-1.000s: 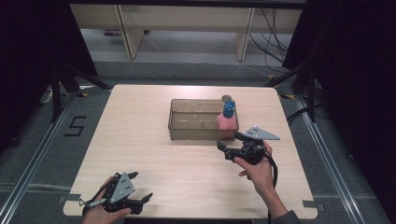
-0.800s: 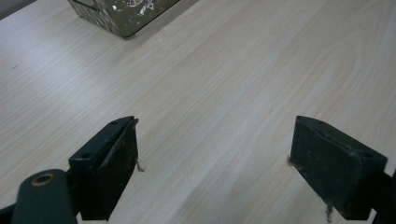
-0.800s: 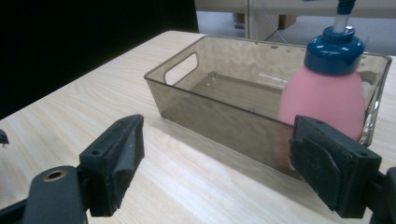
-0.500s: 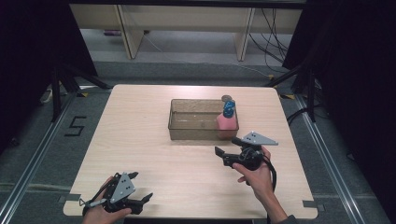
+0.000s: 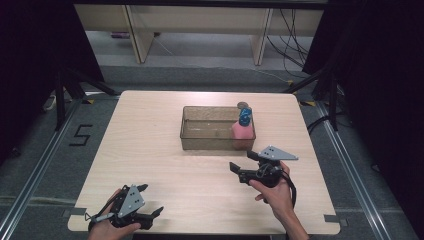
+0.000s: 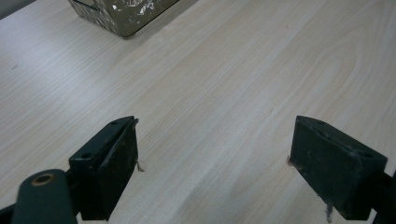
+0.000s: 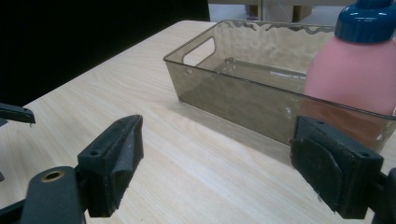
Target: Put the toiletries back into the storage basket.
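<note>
A smoky see-through bin sits at the middle of the table. A pink bottle with a blue cap stands upright in its right end. My right gripper hovers just in front of the bin's right end, open, with nothing between its jaws. In the right gripper view the open gripper faces the bin and the bottle from a short way off. My left gripper rests open near the front left edge. In the left gripper view the gripper frames bare wood, with the bin's corner far off.
A small round brown object lies just behind the bin's right end. The wooden table has bare room left of the bin and along the front. Dark curtains and cables surround the table, and shelving stands behind it.
My right gripper has drawn back from the bin toward the table's front edge, still open. The left gripper has not moved.
</note>
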